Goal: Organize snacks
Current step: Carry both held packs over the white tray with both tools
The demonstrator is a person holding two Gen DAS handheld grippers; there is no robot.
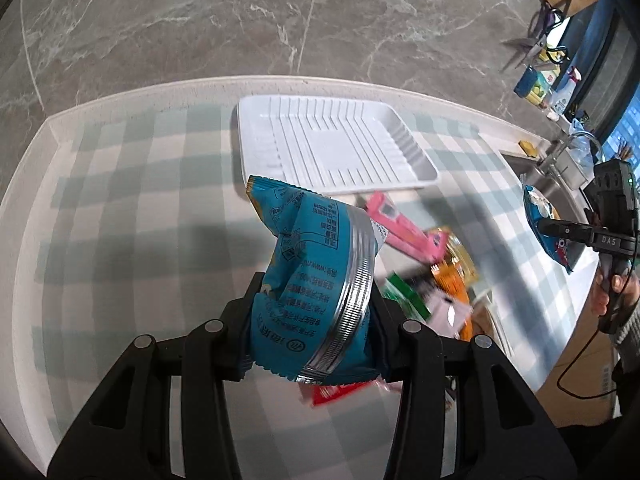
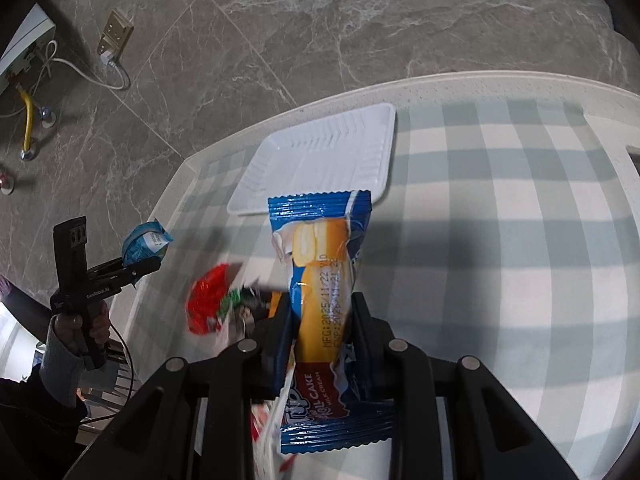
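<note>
Blue foil fills both claws. The left gripper [image 1: 312,320] is pinched on a teal snack bag [image 1: 316,276], its two fingers pressed into the lower half of the pack. The bag's long axis runs straight out along the fingers, crimped end forward, with the upper part kinked toward the left of the claw and a silver seam band curving up its right side. The right gripper [image 2: 322,332] is closed tight on a roll cake packet [image 2: 320,280], gripped about the middle. That packet also lies lengthwise along the fingers, one serrated end pointing ahead, the other hanging back toward the camera.

Just beyond and right of the left claw, and left of the right claw, sits the loose snack pile [image 1: 432,276], blurred: pink, orange, green and red wrappers on the checked tablecloth [image 1: 140,220].

Farther ahead lies the white tray [image 1: 340,144], empty, ribbed, its long side running across the left claw's view. From the left claw it is dead ahead and slightly right. From the right claw it is ahead and a little left, and the packet's front end overlaps its near rim in that view.

Judging by that, the right hand looks nearer, and both packs point at the tray.
</note>
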